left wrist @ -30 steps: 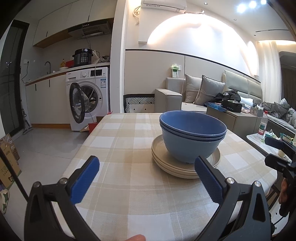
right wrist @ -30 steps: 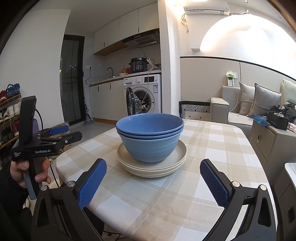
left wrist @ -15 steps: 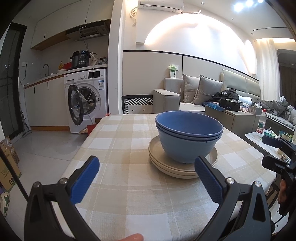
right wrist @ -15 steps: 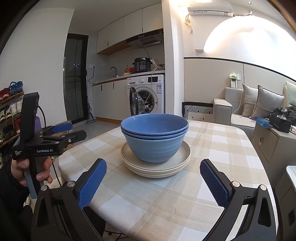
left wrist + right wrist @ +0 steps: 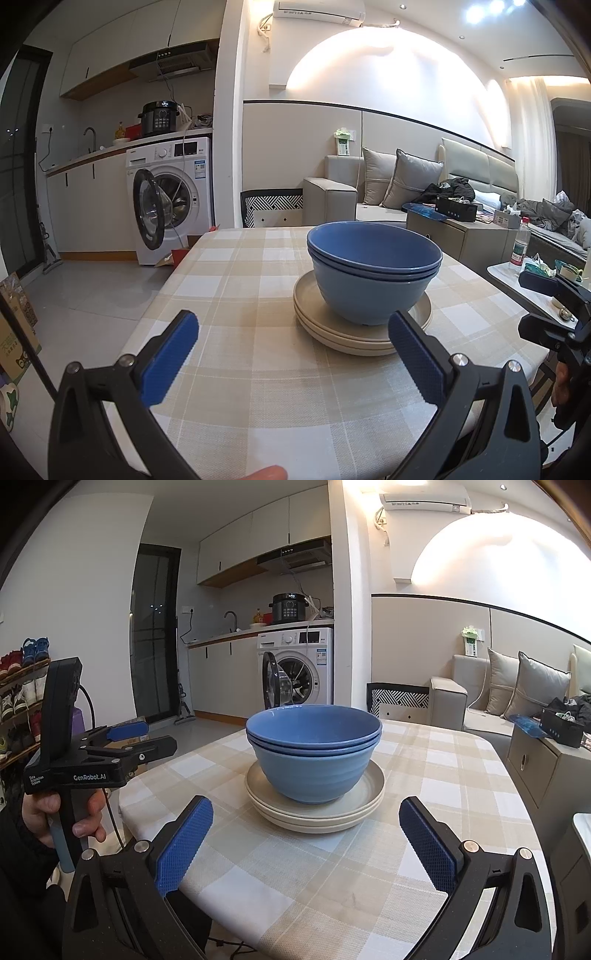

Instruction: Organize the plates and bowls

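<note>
The blue bowls (image 5: 314,753) are sitting nested on the stacked cream plates (image 5: 316,808), mid-counter (image 5: 443,812). They are probably stiff, smooth and breakable, so the rim looks the safest hold. Short of the plates, the left gripper (image 5: 291,354) and right gripper (image 5: 306,843) are hovering with jaws wide apart, empty.

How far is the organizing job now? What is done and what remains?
Done: the blue bowls sit nested on the stacked beige plates on the table. In hand: nothing; the left gripper and right gripper are both open and empty. Nothing loose remains visible.
</note>
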`<state>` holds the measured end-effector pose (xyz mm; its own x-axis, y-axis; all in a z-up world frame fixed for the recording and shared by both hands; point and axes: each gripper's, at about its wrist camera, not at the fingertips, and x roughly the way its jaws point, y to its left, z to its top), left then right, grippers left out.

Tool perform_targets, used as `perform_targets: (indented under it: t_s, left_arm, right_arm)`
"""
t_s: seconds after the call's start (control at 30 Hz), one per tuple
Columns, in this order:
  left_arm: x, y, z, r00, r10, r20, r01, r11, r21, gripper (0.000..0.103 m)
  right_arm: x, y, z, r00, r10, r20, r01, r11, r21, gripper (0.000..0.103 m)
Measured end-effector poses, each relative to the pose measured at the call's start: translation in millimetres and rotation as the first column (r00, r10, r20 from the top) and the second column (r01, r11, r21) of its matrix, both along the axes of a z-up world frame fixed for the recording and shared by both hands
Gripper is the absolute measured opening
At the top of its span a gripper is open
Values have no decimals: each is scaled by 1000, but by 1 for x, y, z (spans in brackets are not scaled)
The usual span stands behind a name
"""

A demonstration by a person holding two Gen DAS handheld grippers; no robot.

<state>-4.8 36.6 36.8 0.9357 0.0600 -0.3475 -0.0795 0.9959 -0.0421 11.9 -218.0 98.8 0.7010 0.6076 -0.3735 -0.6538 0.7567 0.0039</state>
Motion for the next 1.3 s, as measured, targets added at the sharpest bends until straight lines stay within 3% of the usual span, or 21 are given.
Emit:
perform_targets:
  t_s: [1.3]
  left_arm:
    - [-3, -1, 0, 1000, -16, 2, 16, 1000, -3, 103]
  right_arm:
    - [-2, 2, -1, 1000, 4, 6, -4, 1000, -1, 103]
